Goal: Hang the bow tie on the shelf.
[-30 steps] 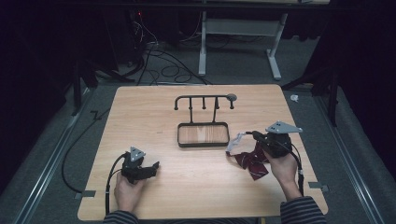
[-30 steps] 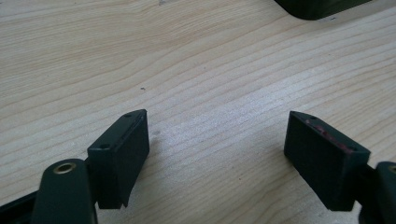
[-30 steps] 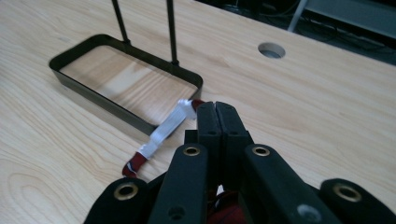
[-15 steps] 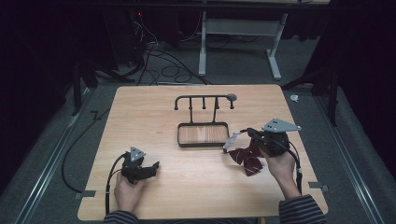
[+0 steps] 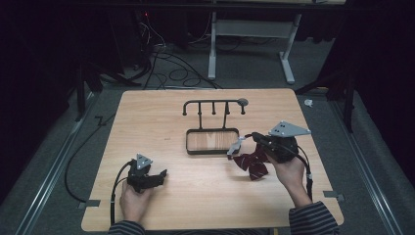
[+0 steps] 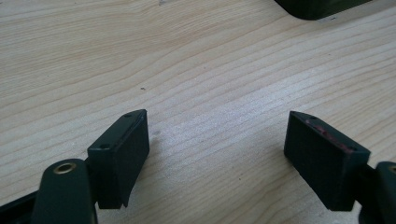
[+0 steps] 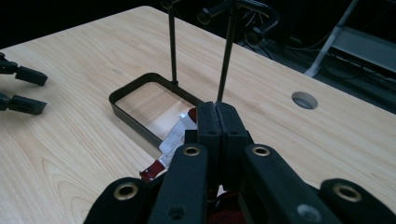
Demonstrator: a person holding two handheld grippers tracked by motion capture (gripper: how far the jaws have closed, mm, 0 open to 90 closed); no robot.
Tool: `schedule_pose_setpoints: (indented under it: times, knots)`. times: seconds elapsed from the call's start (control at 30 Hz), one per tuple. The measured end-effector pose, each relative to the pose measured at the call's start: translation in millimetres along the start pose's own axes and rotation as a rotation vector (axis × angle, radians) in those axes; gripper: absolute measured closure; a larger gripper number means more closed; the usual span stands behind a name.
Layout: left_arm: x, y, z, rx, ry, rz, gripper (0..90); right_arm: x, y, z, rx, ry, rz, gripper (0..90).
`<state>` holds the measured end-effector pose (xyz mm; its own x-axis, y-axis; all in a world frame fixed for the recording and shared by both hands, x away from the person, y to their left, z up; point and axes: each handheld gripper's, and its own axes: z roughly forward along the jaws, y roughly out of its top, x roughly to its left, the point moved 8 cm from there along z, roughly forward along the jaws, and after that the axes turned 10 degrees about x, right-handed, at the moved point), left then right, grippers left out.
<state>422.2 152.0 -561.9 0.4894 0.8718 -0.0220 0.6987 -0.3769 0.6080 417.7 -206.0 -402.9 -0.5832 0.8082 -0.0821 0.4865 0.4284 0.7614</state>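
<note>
A dark red bow tie (image 5: 252, 164) with a white strap (image 5: 236, 146) hangs from my right gripper (image 5: 254, 137), just right of the black tray (image 5: 211, 142) and slightly above the table. In the right gripper view the jaws are pressed together (image 7: 217, 109), with the strap (image 7: 173, 135) and red cloth (image 7: 152, 171) below them. Rising from the tray's far side is a black hook rack (image 5: 214, 104). My left gripper (image 5: 161, 174) rests open at the table's front left, with bare wood between its jaws (image 6: 217, 135).
The tray rim (image 7: 126, 116) lies directly ahead of the right jaws, and the rack's thin posts (image 7: 226, 56) stand behind it. A round hole (image 7: 304, 100) is cut in the tabletop beyond the rack. Cables lie on the floor past the table's far edge.
The right gripper has carried the bow tie a little to the left, closer to the tray. The left gripper has stayed still.
</note>
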Motion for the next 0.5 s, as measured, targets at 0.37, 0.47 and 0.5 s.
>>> schedule_pose_setpoints:
  times: [0.37,0.47,0.5]
  knots:
    - [0.0,0.0,0.0,0.0,0.0,0.0,22.8,14.4,22.2,2.4,-0.025,0.026,-0.038,90.0]
    - [0.0,0.1,0.0,-0.001,0.0,0.0,22.8,18.1,28.7,5.0,-0.028,0.032,-0.047,90.0]
    - [0.0,0.0,0.0,0.0,0.0,0.0,22.8,18.9,30.6,6.2,-0.028,0.033,-0.051,90.0]
